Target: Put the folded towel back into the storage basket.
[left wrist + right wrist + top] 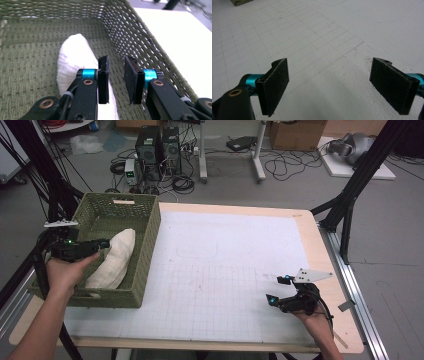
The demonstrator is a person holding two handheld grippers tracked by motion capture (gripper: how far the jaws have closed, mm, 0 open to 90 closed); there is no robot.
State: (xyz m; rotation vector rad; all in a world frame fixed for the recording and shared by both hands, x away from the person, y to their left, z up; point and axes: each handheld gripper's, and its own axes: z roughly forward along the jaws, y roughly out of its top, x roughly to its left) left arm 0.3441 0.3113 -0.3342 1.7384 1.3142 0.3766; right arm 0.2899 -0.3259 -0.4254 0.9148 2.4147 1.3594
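White cloth roll lies in the green basket at the tabletop's nine o'clock edge.
Left gripper point(116, 80) hovers over the white cloth roll point(73, 58) inside the basket point(150, 227), fingers narrow with nothing between them; right gripper point(276, 290) at four o'clock on the tabletop point(225, 270), fingers wide, gripping nothing.

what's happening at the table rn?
A person holds the left gripper inside the green woven basket, just above a rolled white towel lying in it; the jaws stand narrowly apart with nothing between them. The right gripper rests wide open over the gridded white mat.
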